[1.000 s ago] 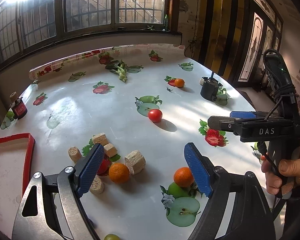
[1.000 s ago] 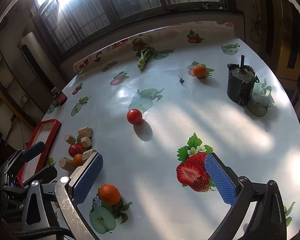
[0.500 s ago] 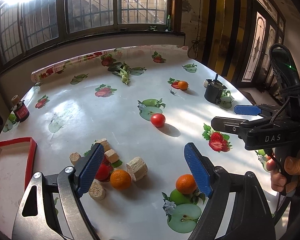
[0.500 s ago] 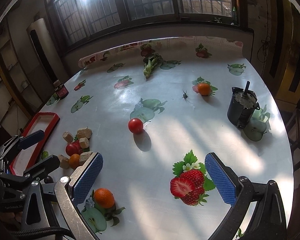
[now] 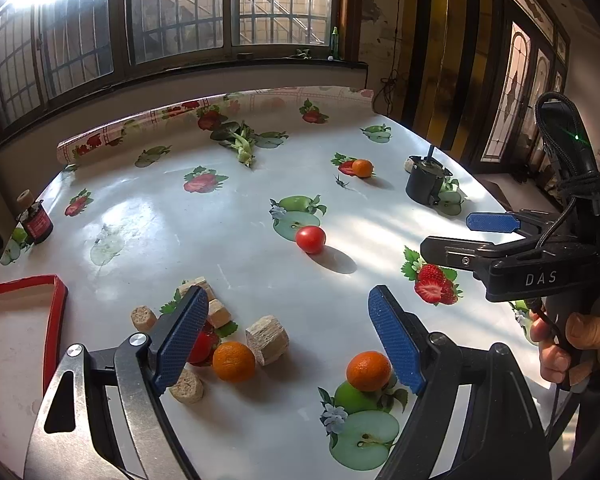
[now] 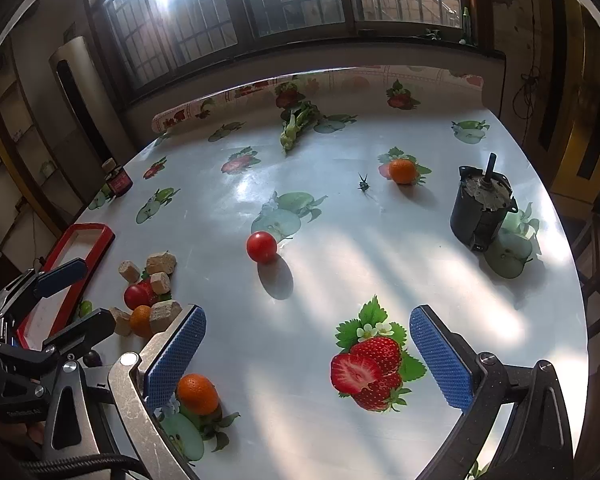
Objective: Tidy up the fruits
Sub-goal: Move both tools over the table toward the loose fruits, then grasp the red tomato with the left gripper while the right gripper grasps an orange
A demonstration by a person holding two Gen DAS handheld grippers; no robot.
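My left gripper [image 5: 290, 340] hangs open and empty over the table's near edge. Just ahead of it lie an orange [image 5: 233, 361], a red tomato [image 5: 200, 347] half hidden behind the left finger, and a second orange [image 5: 368, 371] by the right finger. My right gripper [image 6: 308, 360] is also open and empty, above a printed strawberry, with that second orange [image 6: 198, 393] beside its left finger. A lone tomato [image 6: 261, 246] sits mid-table and a third orange [image 6: 403, 171] lies far back. A red-rimmed tray [image 5: 58, 304] is at the left edge.
Several wooden blocks [image 5: 267, 334] lie scattered around the fruit pile. A black motor [image 6: 480, 208] stands at the right, a small jar [image 6: 118, 180] at the far left, and a leafy green stalk [image 6: 296, 128] at the back. A hand [image 5: 576, 344] holds the right gripper's handle.
Both wrist views have pulled back and tilted up a little, so more of the table shows. No fruit has moved, and both grippers have stayed open.
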